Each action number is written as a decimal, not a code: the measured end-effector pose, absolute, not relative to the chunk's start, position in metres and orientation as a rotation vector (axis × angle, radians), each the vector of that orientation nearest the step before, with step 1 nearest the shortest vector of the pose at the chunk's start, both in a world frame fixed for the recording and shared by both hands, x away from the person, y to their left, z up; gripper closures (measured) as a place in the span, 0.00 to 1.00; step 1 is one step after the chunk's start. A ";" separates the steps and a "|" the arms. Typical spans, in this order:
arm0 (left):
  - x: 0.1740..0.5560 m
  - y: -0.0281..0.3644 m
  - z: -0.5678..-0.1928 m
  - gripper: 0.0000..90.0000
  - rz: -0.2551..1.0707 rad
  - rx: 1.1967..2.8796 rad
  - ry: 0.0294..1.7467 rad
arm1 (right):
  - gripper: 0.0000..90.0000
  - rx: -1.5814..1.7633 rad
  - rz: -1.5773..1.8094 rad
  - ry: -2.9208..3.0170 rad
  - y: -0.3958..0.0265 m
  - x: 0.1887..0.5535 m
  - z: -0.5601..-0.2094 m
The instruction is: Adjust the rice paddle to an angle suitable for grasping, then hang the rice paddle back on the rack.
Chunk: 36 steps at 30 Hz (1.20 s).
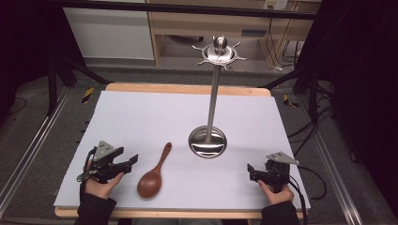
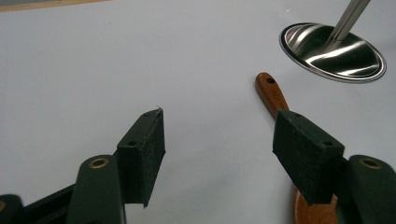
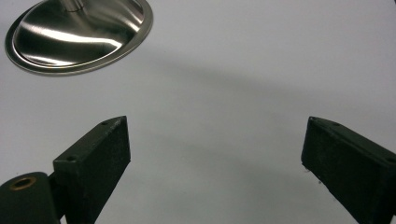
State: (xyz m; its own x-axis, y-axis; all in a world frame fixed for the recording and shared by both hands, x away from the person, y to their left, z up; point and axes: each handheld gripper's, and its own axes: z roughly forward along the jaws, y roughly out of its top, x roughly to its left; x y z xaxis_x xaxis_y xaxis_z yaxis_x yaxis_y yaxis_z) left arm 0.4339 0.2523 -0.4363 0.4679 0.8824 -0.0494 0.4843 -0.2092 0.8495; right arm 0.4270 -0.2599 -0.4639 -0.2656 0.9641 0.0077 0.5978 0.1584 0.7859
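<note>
A brown wooden spoon (image 1: 154, 173) lies on the white table cover, bowl toward the front, handle pointing back and right. My left gripper (image 1: 131, 161) sits just left of it, jaws wide apart and empty. Its own camera has the spoon handle (image 2: 270, 93) running behind one fingertip pad (image 2: 306, 151) and my left gripper (image 2: 217, 149) over bare cover. A steel stand (image 1: 213, 93) rises from a round base (image 1: 207, 141) behind the spoon, with hook arms on top (image 1: 219, 52). My right gripper (image 1: 250, 171) rests open at the front right, and in its own view my right gripper (image 3: 217, 163) faces the base (image 3: 79, 32).
The white cover (image 1: 141, 117) lies on a wooden table whose far edge (image 1: 187, 88) shows at the back. Dark frame legs stand at both back corners. A cable (image 1: 309, 178) trails from the right gripper off the table's right side.
</note>
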 end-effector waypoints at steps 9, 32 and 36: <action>0.438 0.238 -0.436 0.37 0.560 1.879 1.116 | 0.09 1.482 0.943 1.927 -0.262 0.428 -0.463; 0.440 0.222 -0.431 0.35 0.526 1.925 1.075 | 0.08 1.472 0.947 1.929 -0.261 0.429 -0.463; 0.446 0.219 -0.429 0.36 0.509 1.931 1.071 | 0.08 1.489 0.981 1.927 -0.261 0.429 -0.463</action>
